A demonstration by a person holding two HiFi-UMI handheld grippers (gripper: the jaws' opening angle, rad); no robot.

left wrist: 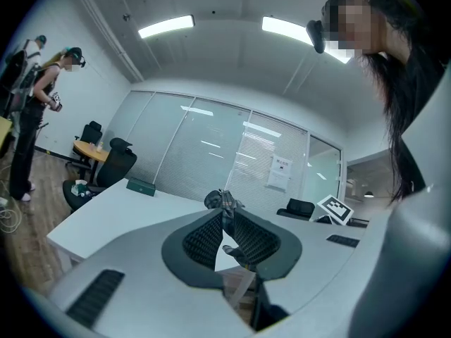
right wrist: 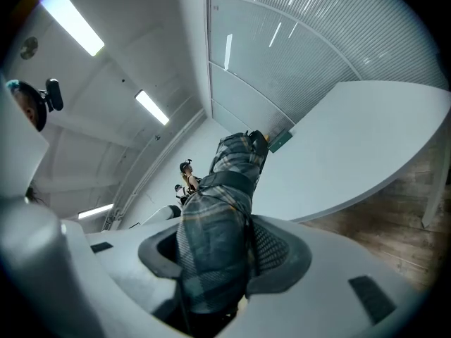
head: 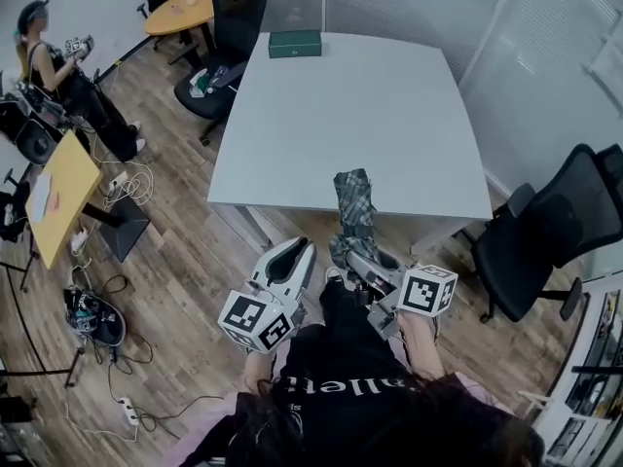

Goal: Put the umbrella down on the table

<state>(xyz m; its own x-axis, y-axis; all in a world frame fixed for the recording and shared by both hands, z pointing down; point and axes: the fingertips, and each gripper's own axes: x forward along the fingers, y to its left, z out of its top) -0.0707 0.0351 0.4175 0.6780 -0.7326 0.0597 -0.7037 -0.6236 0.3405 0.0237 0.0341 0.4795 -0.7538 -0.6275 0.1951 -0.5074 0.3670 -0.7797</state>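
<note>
A folded plaid umbrella (head: pixel 353 202) sticks out over the near edge of the white table (head: pixel 350 115). My right gripper (head: pixel 358 261) is shut on its lower end, and the umbrella fills the space between the jaws in the right gripper view (right wrist: pixel 218 238). My left gripper (head: pixel 300 249) hovers beside it to the left, short of the table edge. Its jaws meet at the tips in the left gripper view (left wrist: pixel 224 217) with nothing held. The umbrella (left wrist: pixel 220 200) shows just beyond those tips.
A green box (head: pixel 295 43) lies at the table's far edge. Black office chairs stand at the right (head: pixel 545 232) and at the far left corner (head: pixel 229 27). Another person (head: pixel 58 66) stands at the left by wooden desks (head: pixel 63 193). Cables (head: pixel 92 314) lie on the floor.
</note>
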